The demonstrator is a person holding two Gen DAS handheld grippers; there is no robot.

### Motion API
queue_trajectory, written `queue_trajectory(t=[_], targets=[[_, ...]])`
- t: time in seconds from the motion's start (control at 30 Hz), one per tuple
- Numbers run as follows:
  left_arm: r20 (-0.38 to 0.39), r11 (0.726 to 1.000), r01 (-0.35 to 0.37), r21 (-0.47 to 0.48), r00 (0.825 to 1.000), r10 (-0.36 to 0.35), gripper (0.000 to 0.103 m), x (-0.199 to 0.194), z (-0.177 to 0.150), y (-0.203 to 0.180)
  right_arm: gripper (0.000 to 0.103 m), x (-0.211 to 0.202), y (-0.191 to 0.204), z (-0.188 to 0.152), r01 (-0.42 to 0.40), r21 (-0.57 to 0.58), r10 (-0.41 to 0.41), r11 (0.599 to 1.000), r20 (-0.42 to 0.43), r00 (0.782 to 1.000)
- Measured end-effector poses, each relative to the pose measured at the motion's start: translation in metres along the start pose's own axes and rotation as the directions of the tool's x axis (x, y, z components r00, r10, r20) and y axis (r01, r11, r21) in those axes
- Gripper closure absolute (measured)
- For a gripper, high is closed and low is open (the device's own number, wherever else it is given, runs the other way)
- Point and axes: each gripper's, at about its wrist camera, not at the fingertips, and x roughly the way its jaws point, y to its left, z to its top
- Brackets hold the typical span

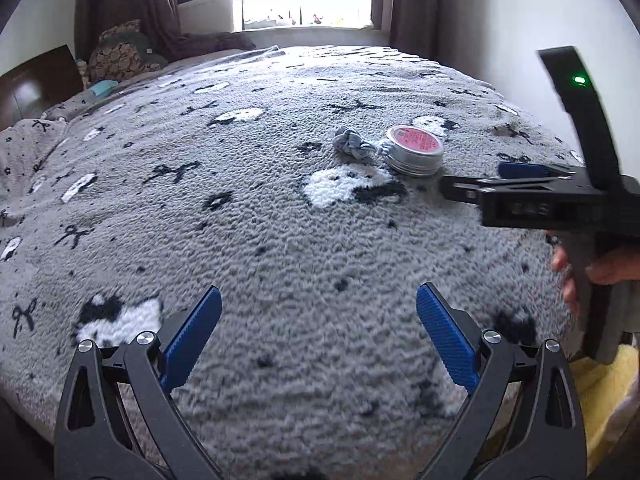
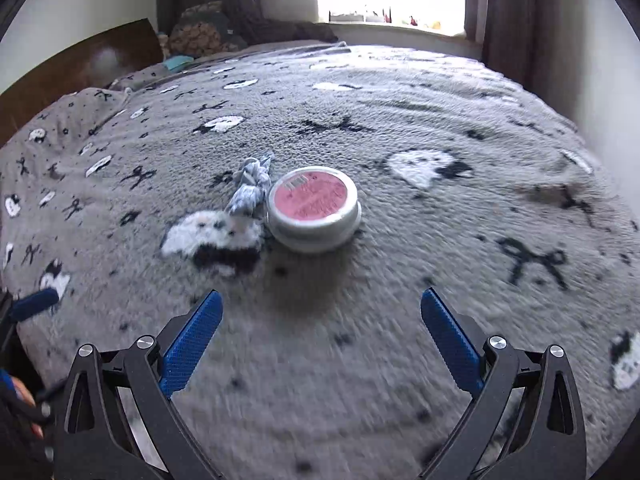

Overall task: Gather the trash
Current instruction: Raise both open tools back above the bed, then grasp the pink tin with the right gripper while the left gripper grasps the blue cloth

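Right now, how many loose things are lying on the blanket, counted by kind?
Round tin with a pink label: 1
Crumpled blue-white scrap: 1
Total: 2, side by side on the grey blanket.

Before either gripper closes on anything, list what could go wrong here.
1. The round tin lies touching the crumpled grey-white wad; a wide grab may take both or knock one aside.
2. The fleece blanket is soft and thick, so open fingers could snag pile.
3. Both grippers are near; the right gripper could collide with the left.
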Motion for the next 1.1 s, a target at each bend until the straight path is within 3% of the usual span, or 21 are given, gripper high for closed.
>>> queue_trajectory(t=[0.07, 0.17, 0.3, 0.43, 0.47, 0.93, 1.1], targets=[[-0.01, 1.0, -0.008, 0.011, 1.0, 0.008, 0.011, 0.008, 0.006, -0.001, 0.004, 0.016, 0.004, 0.008, -0.021, -0.008, 0.021, 1.0, -0.004, 1.0], [-0.016, 0.999, -0.023, 0.03, 1.0, 0.023, 0.011, 0.015, 0.015, -0.002, 0.004, 0.04, 0.013, 0.021, 0.041, -0.025, -0.042, 0.999, -0.037, 0.998], [-0.018, 0.999, -0.027, 0.035, 0.999, 0.027, 0.011, 0.021, 0.025, -0.004, 0.007, 0.058, 0.008, 0.033, 0.042, 0.01, -0.041, 0.999, -0.067, 0.997], [-0.029, 0.999, -0.026, 0.024, 0.999, 0.026, 0.011, 0.03, 0.038, -0.007, 0.031, 0.063, 0.006, 0.039, 0.025, -0.024, -0.027, 0.999, -0.067, 0.997], [-0.028, 0.999, -0.028, 0.024, 0.999, 0.029, 0.011, 0.032, 0.041, -0.008, 0.031, 0.063, 0.005, 0.04, 0.02, -0.037, -0.022, 0.999, -0.068, 0.997], [-0.048, 0.998, -0.022, -0.064, 0.999, 0.019, 0.019, 0.095, 0.126, -0.025, 0.032, -0.005, -0.067, 0.024, 0.05, -0.016, -0.051, 0.999, -0.032, 0.998], [-0.151, 0.995, -0.04, -0.086, 0.988, 0.027, 0.033, 0.142, 0.144, -0.035, 0.032, -0.022, -0.073, 0.021, 0.019, 0.001, -0.019, 1.0, -0.003, 1.0]])
